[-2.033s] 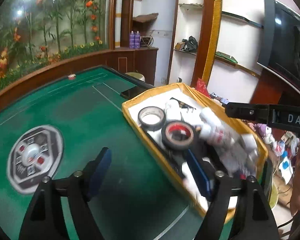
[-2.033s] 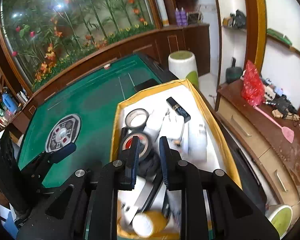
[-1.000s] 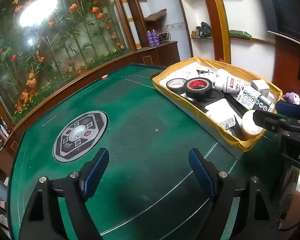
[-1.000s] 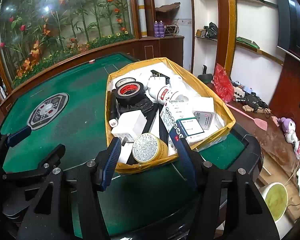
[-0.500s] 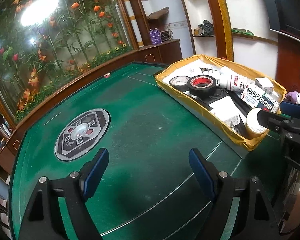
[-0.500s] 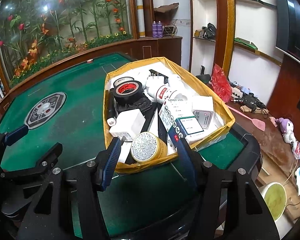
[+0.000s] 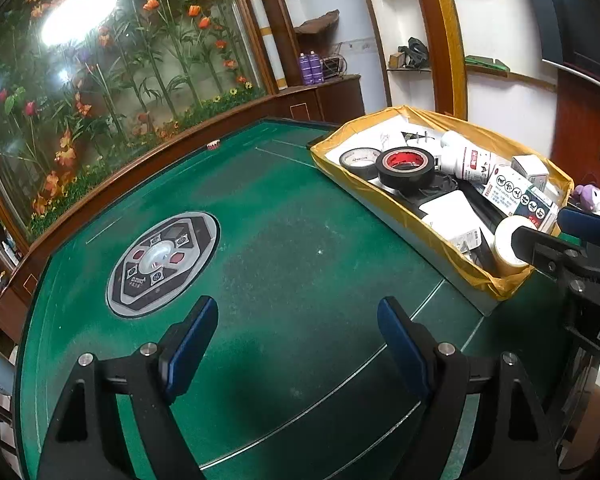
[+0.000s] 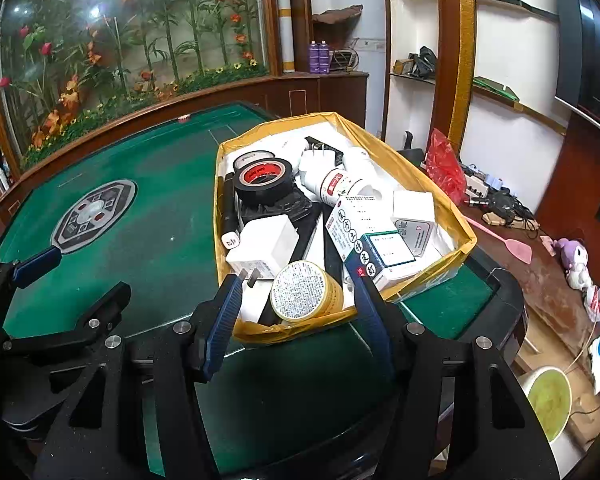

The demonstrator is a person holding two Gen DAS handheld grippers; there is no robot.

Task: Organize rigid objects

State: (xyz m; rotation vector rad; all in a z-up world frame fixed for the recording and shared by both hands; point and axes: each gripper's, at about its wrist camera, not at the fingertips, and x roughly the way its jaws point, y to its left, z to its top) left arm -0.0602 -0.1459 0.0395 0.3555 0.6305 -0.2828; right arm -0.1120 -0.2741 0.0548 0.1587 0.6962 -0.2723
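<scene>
A yellow-lined box [image 8: 416,172] on the green table holds rigid items: a black tape roll with a red core [image 8: 264,182], a white charger [image 8: 266,246], a yellow round tin [image 8: 304,292], a white bottle [image 8: 334,186] and printed cartons [image 8: 364,232]. The box also shows in the left wrist view [image 7: 380,204]. My right gripper [image 8: 298,304] is open and empty, just in front of the box's near end. My left gripper [image 7: 296,336] is open and empty over bare green felt, left of the box.
A round grey control panel [image 7: 162,262] is set in the table's middle. A wooden rail [image 7: 140,152] borders the far side. Right of the table stands a low wooden cabinet [image 8: 540,280] with clutter and a green bucket [image 8: 548,400] on the floor.
Both grippers have pulled back from over the box to the table's near side. The right gripper has gone from shut to open. In the last half second little has moved.
</scene>
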